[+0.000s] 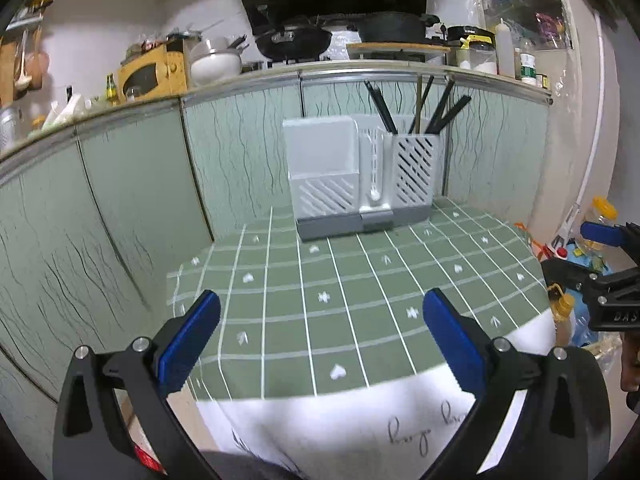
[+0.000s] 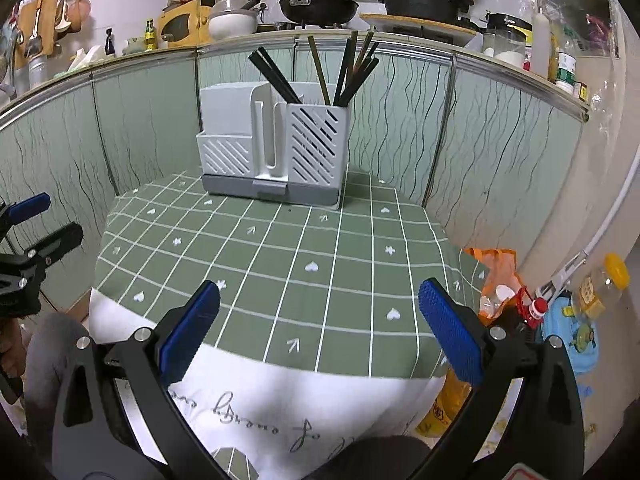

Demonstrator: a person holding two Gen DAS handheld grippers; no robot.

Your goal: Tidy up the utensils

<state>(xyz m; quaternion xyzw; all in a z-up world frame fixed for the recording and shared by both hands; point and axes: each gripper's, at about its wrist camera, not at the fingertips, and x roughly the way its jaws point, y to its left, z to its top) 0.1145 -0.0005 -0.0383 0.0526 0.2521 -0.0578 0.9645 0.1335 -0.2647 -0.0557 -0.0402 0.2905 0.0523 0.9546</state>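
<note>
- left gripper (image 1: 320,344), right gripper (image 2: 318,334) — both spread, empty, held near the table's front edge
- chopsticks (image 2: 352,72) lean loosely in holder (image 2: 316,148) — a careless reach could tip it

Utensil holder (image 2: 276,148) on checked tablecloth (image 2: 280,264)

The rack (image 2: 276,152) stands at the far side of the table (image 2: 280,264), close before the cabinet doors (image 2: 400,120). Chopsticks (image 2: 344,72) stand in its right compartment. Above the doors runs a counter with a wok (image 2: 318,6) behind the rack and a microwave (image 2: 180,26) further left
</note>
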